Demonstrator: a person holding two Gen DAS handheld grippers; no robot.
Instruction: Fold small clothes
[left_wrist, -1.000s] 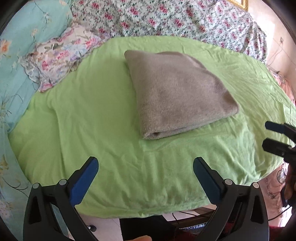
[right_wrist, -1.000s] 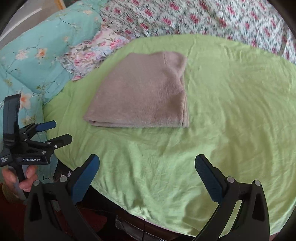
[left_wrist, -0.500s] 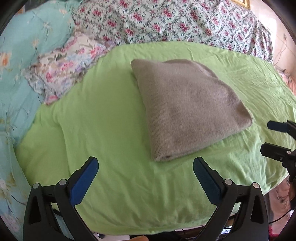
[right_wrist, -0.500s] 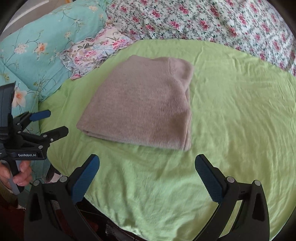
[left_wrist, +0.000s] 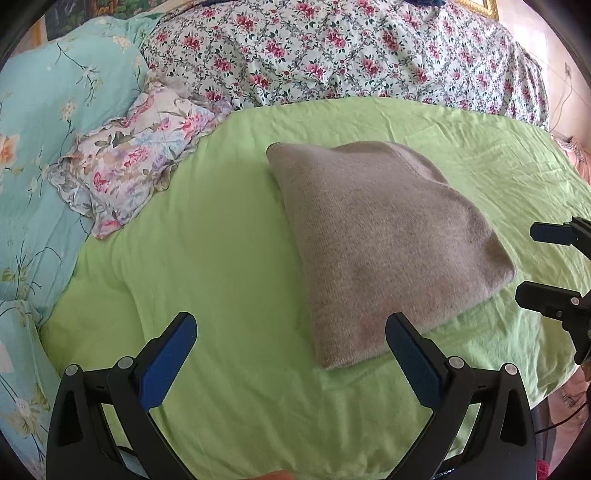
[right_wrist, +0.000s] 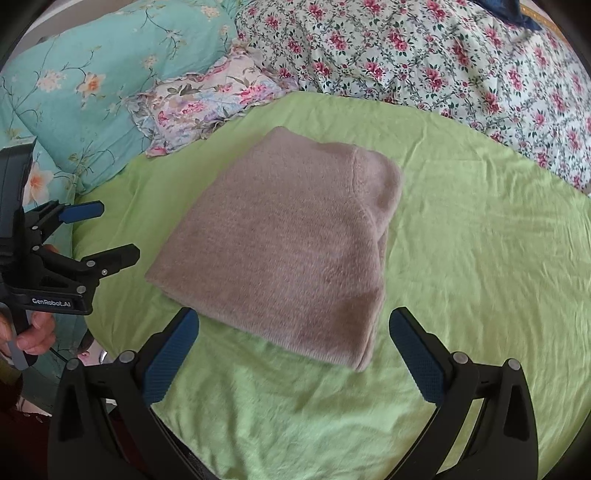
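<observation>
A folded beige knit garment (left_wrist: 384, 236) lies flat on the green sheet (left_wrist: 221, 258); it also shows in the right wrist view (right_wrist: 288, 243). My left gripper (left_wrist: 291, 354) is open and empty, just short of the garment's near left corner. It also shows at the left of the right wrist view (right_wrist: 99, 232). My right gripper (right_wrist: 295, 350) is open and empty, its fingers either side of the garment's near edge. It also shows at the right edge of the left wrist view (left_wrist: 532, 262).
A small floral pillow (left_wrist: 136, 166) lies at the sheet's far left. A turquoise floral quilt (left_wrist: 44, 122) is on the left and a floral bedspread (left_wrist: 332, 51) behind. The sheet's near edge drops off below the grippers.
Both grippers have moved forward toward the garment, which now looks larger and closer. Both stay open.
</observation>
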